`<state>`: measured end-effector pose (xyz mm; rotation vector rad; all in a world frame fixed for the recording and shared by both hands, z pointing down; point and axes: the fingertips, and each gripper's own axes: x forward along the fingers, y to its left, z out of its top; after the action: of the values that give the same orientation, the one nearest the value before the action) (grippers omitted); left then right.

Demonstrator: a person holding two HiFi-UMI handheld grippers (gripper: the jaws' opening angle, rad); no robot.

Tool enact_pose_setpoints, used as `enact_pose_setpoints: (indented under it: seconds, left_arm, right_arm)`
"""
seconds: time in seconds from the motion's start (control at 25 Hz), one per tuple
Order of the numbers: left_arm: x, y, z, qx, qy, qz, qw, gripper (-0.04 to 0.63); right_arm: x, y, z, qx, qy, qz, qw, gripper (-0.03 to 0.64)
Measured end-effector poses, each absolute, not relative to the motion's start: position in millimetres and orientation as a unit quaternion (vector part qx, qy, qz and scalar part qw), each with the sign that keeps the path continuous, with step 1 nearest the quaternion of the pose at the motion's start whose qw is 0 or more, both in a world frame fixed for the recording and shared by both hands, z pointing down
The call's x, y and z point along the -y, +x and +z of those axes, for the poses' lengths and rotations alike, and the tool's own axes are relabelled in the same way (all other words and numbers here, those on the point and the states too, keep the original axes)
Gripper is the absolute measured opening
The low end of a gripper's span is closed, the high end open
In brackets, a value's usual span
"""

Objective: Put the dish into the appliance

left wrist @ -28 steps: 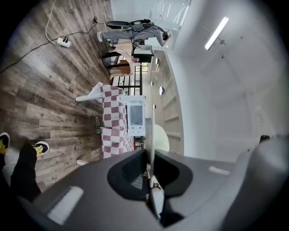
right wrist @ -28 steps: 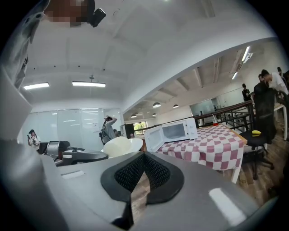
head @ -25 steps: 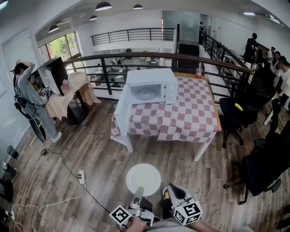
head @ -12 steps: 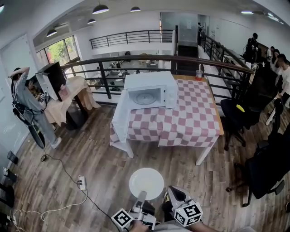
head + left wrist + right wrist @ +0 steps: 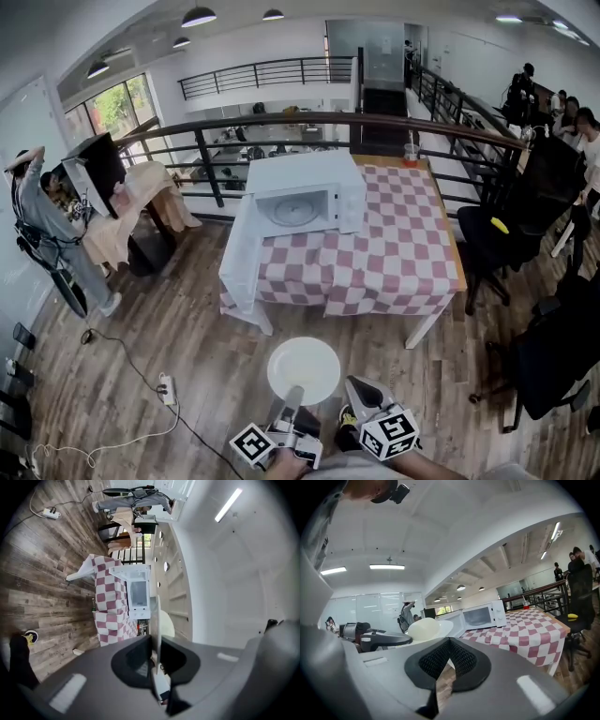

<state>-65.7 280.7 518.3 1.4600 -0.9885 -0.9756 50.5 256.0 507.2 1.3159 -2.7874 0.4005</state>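
Head view, wood floor, checkered table with open microwave, left fingers gripping plate, right fingers closed.

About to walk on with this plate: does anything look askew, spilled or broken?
Nothing spilled or broken. The round white plate sits roughly level, its rim pinched in the left gripper. Only oddity: a white power strip lies loose on the wooden floor at left.
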Motion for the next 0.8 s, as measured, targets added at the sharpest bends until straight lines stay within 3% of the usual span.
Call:
enact_pose_setpoints:
  seconds: [0.8]
  left_arm:
    - [-131.3, -59.6, 511.2, 0.438, 0.597, -0.414, 0.530, 0.029]
  right_arm:
    - [-100.2, 59.9, 500.6, 0.904, 0.403, 0.141, 0.024, -0.002]
